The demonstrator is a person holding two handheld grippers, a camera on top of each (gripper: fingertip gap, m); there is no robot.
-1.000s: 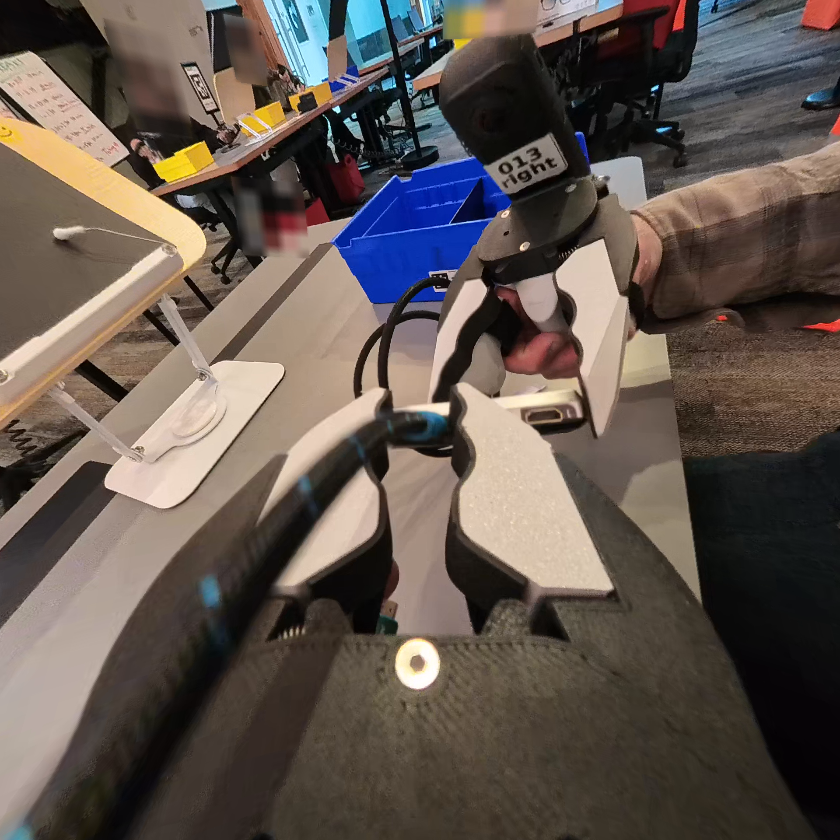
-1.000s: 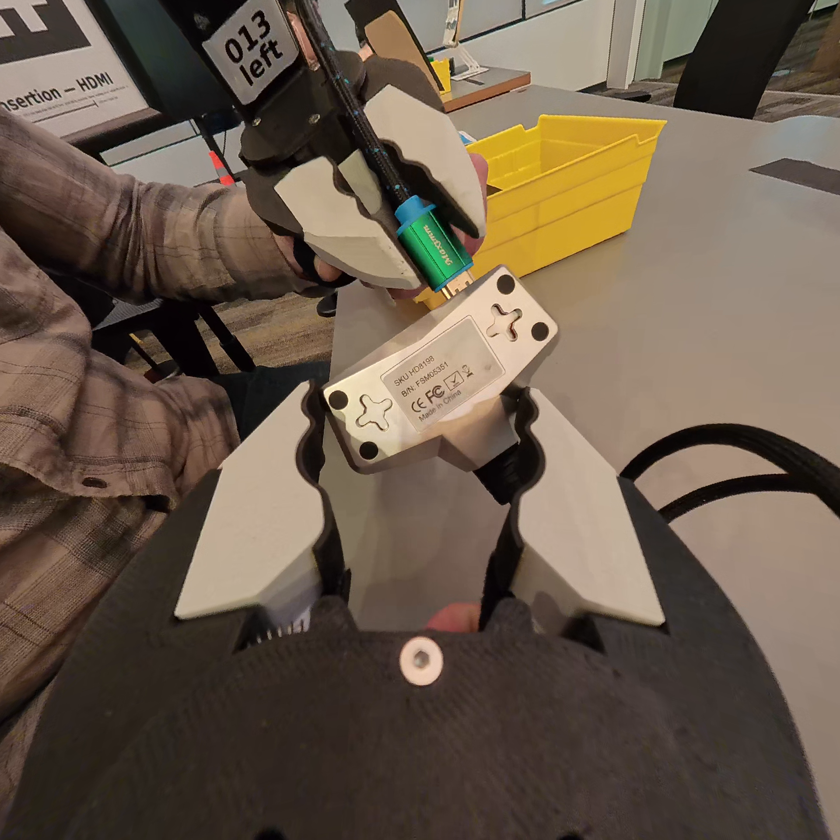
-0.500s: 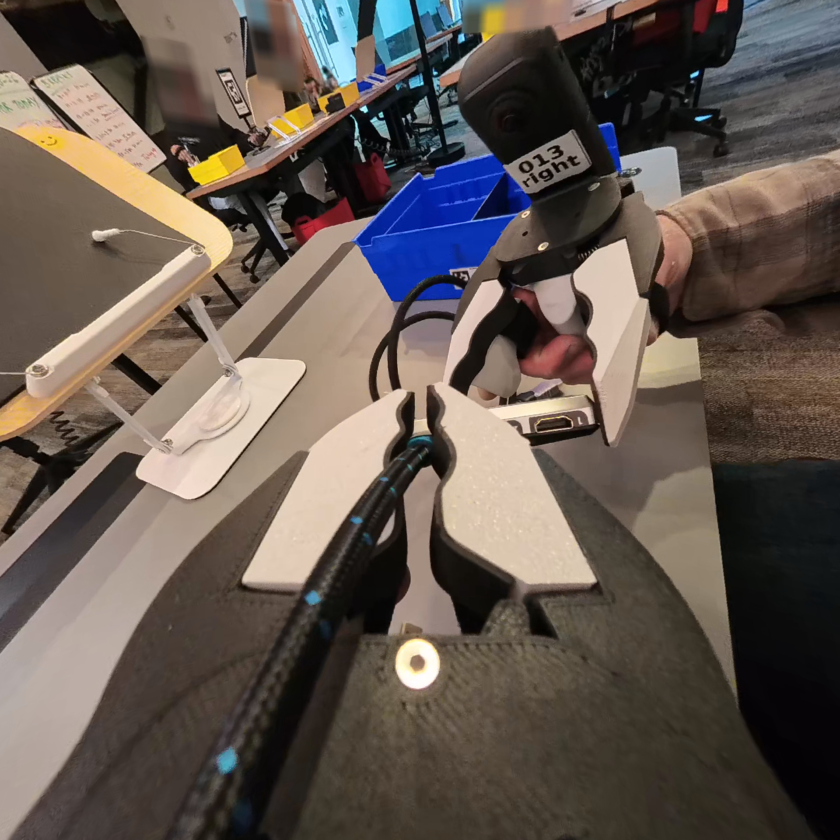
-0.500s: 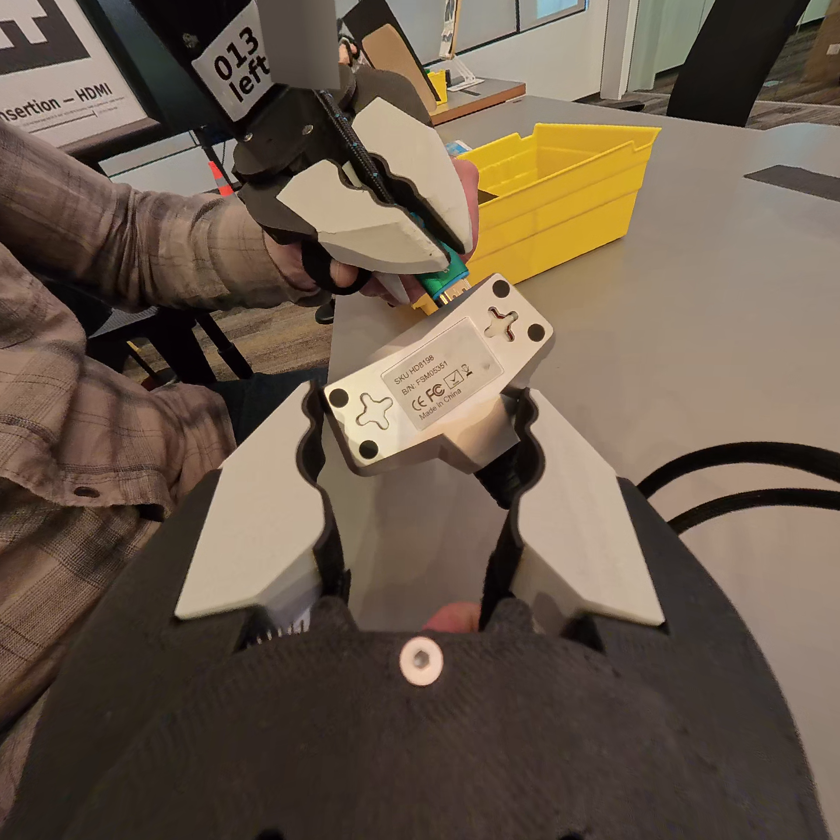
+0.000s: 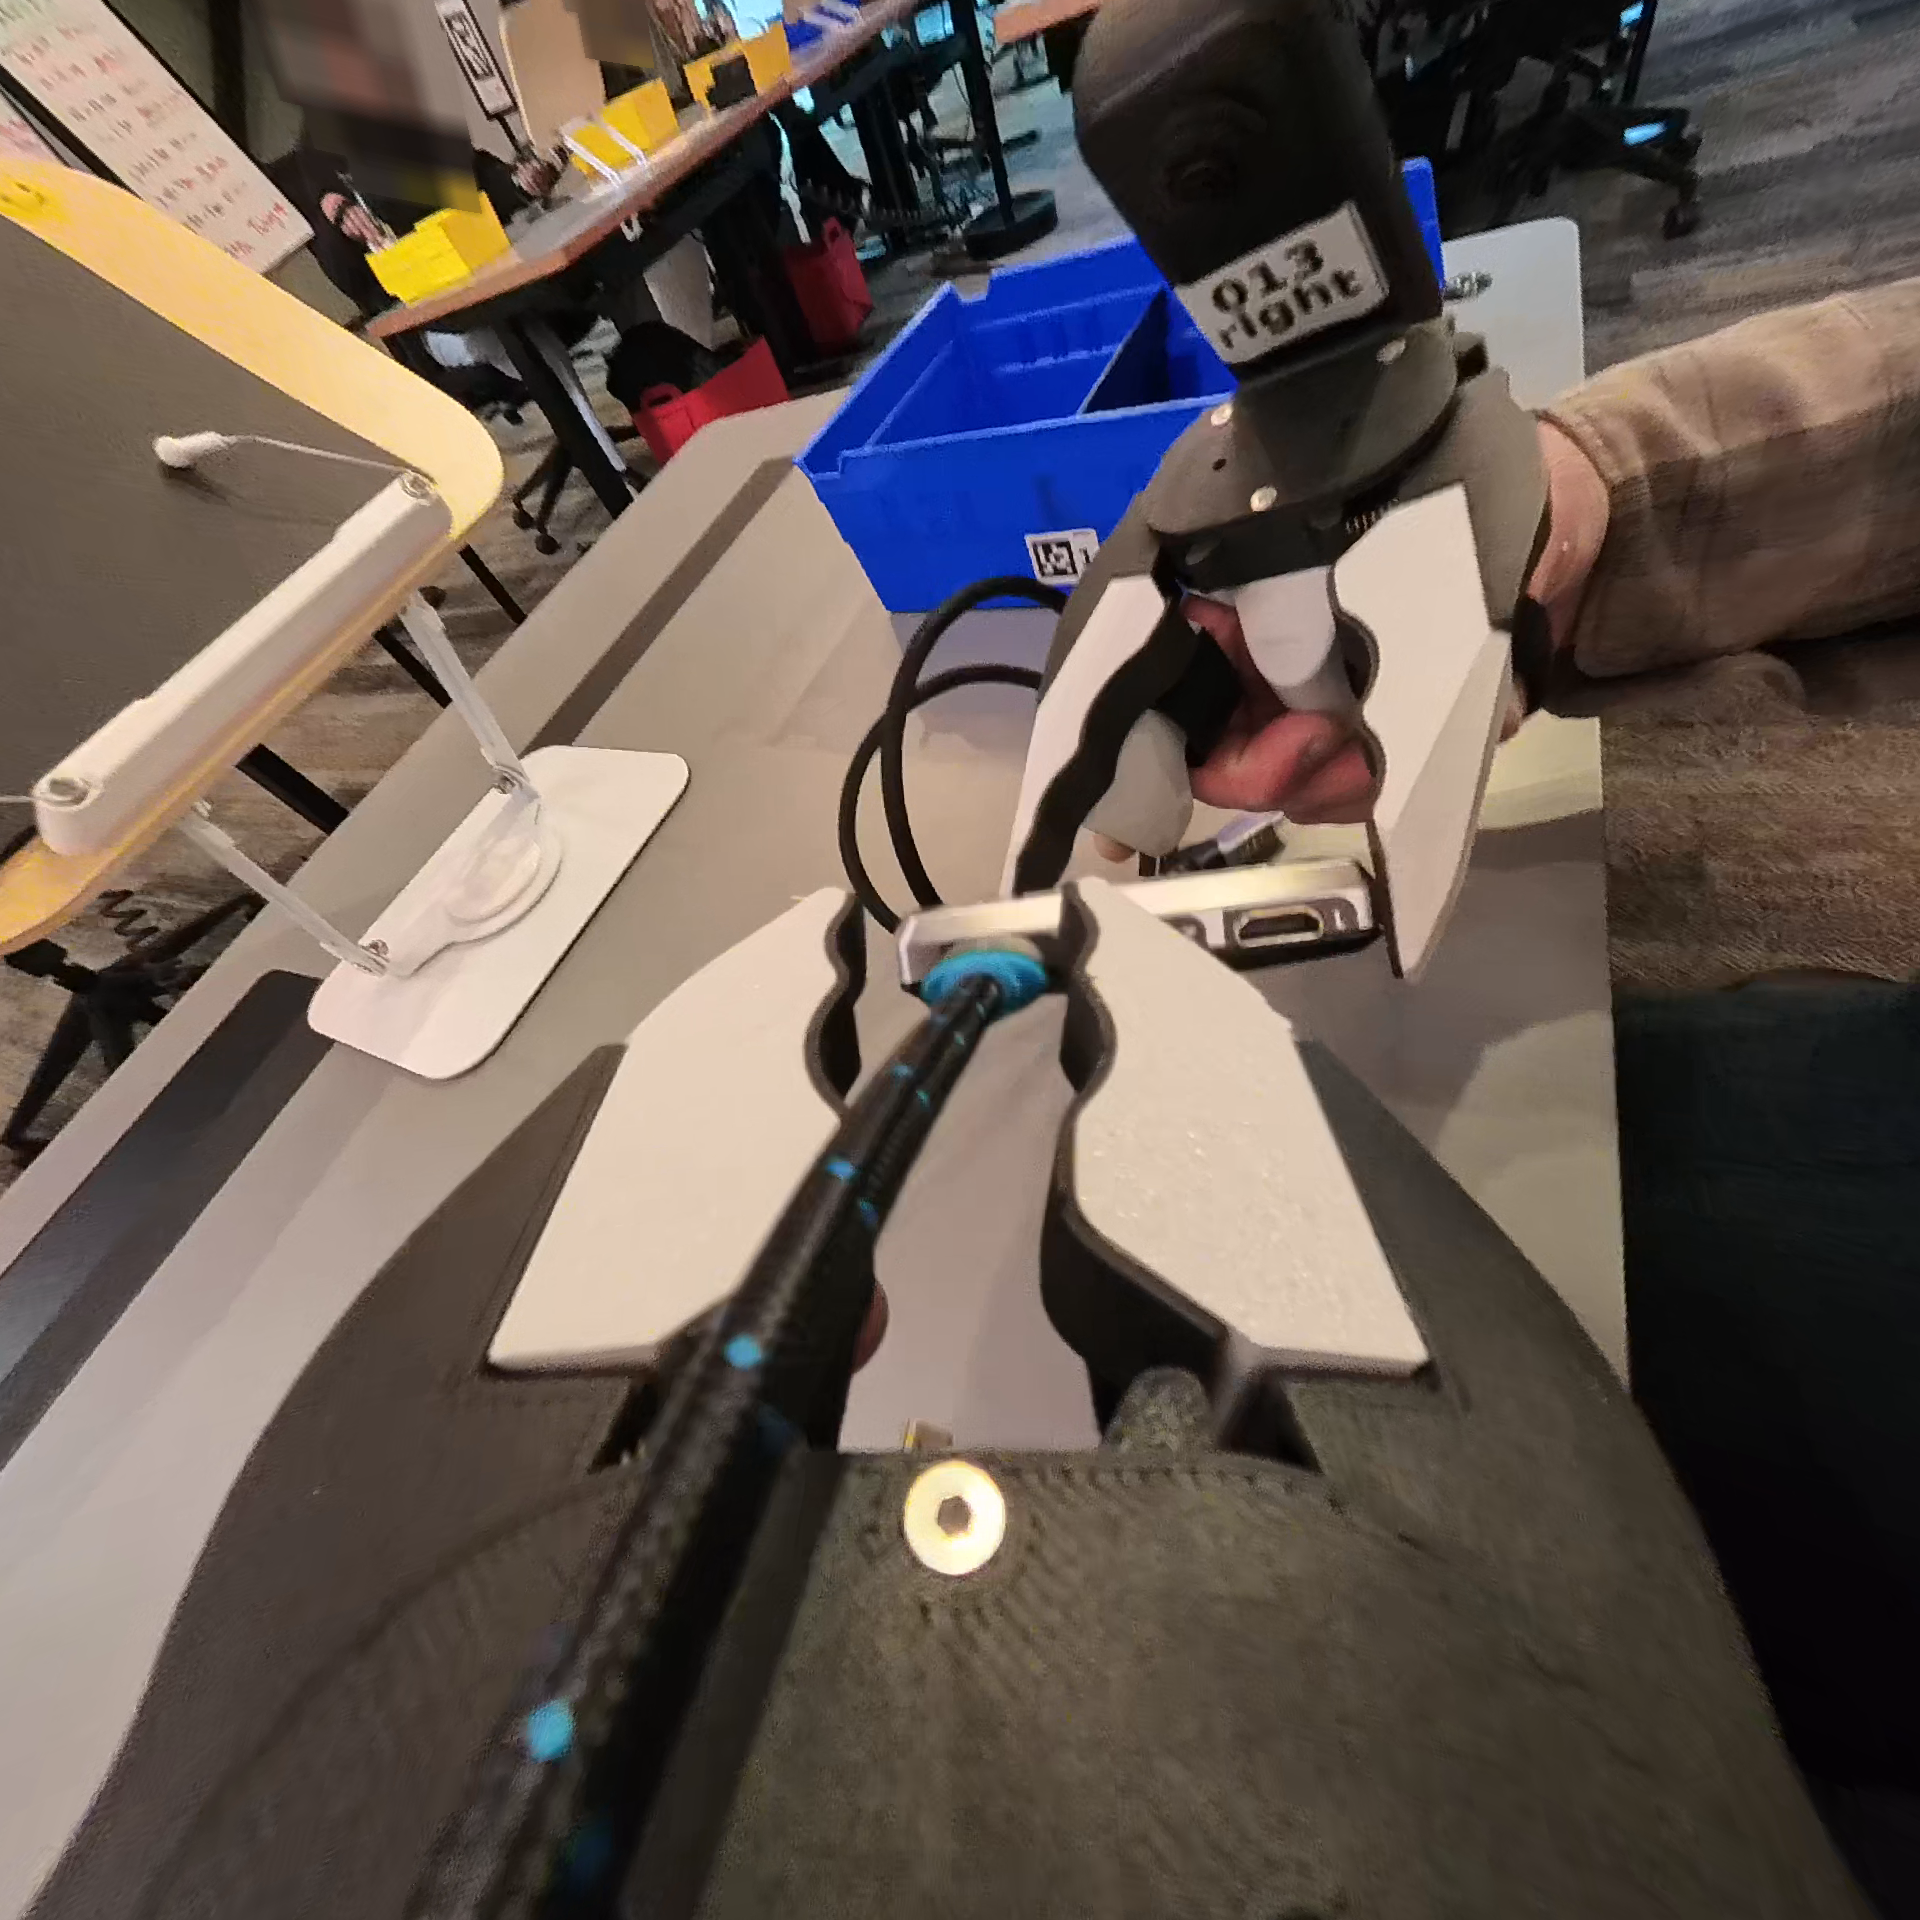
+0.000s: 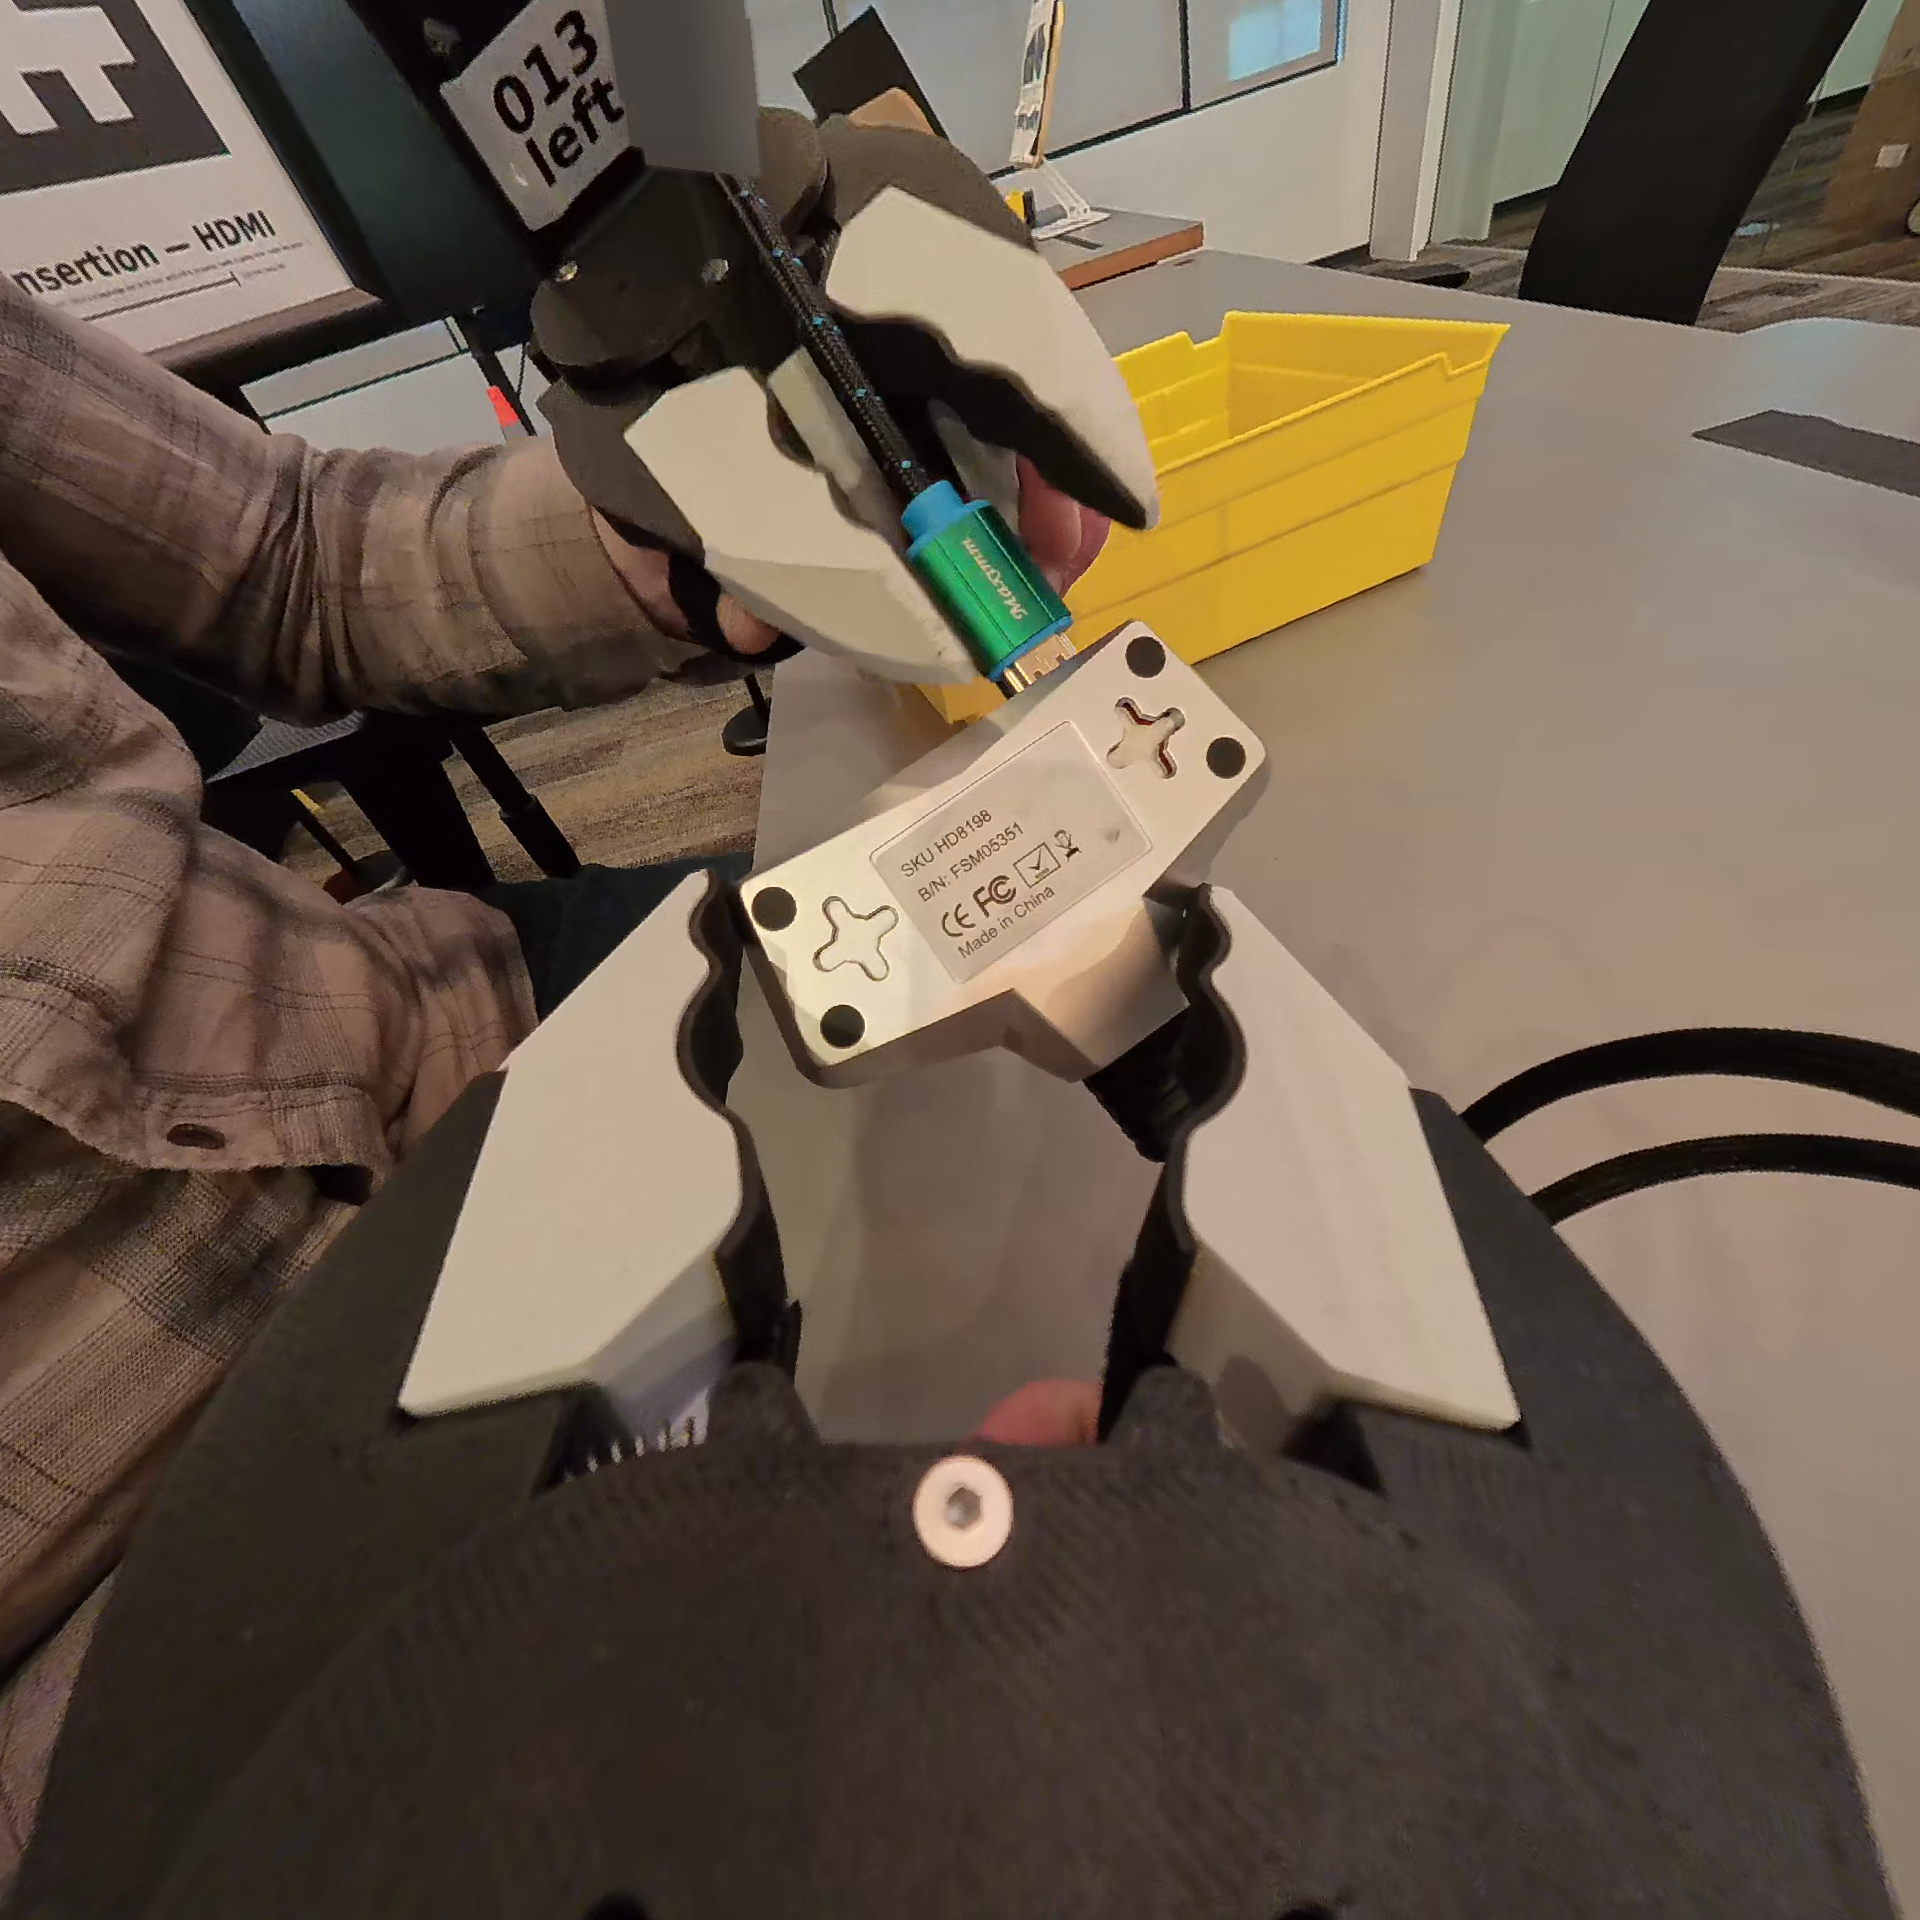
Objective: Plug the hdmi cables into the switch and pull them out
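Green anodised metal marks the HDMI plug [image 6: 987, 592], upper centre of the right wrist view, its silver tip entering a port on the far edge of the silver switch [image 6: 997, 873]; how deep it sits I cannot tell. I judge this first insertion nearly made, with the pull-out and any other cable yet to do: a second port [image 5: 1283, 928] at centre right of the left wrist view gapes empty.

At upper left of the right wrist view, my left gripper [image 6: 1029, 582] stands spread, its fingers flanking the plug without clamping it; the braided black-and-blue cable [image 5: 831, 1226] runs up between them in the left wrist view. At lower centre, my right gripper [image 6: 956, 966] is clamped on the switch, label side up, above the grey table [image 6: 1558, 831]. A yellow bin [image 6: 1351, 468] sits upper right, and a black cable [image 6: 1662, 1101] trails from the switch at right.
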